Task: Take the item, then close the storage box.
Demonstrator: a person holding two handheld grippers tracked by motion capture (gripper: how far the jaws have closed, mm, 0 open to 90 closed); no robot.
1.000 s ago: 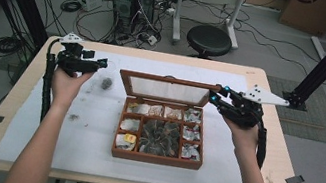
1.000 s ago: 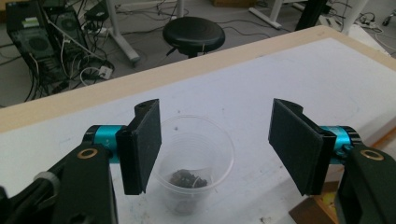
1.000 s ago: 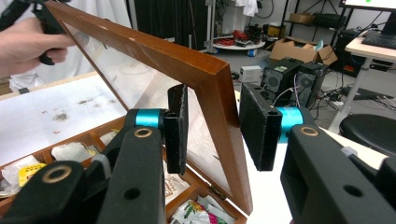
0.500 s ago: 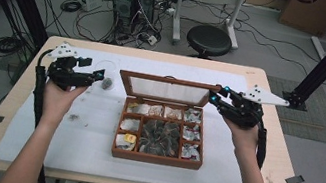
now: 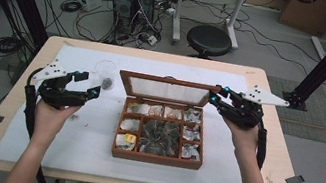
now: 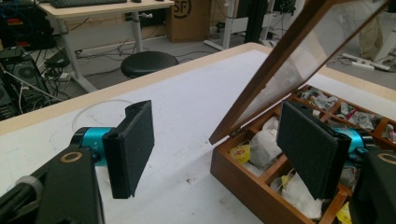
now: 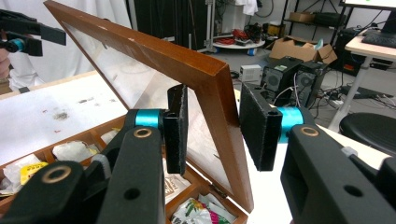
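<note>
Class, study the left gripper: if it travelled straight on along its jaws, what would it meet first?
Most likely the wooden box: the open left gripper points toward its near corner, below the raised glass lid. Depth is unclear, so it might graze the lid's lower edge instead.

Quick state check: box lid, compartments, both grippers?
Box lid: raised, roughly upright on its hinges.
Box: open on the white sheet, compartments filled with tea bags and packets.
Right gripper: jaws straddle the lid's side frame; contact not clear.
Left gripper: open, nothing between the jaws, which have just been opening; left of the box.
</note>
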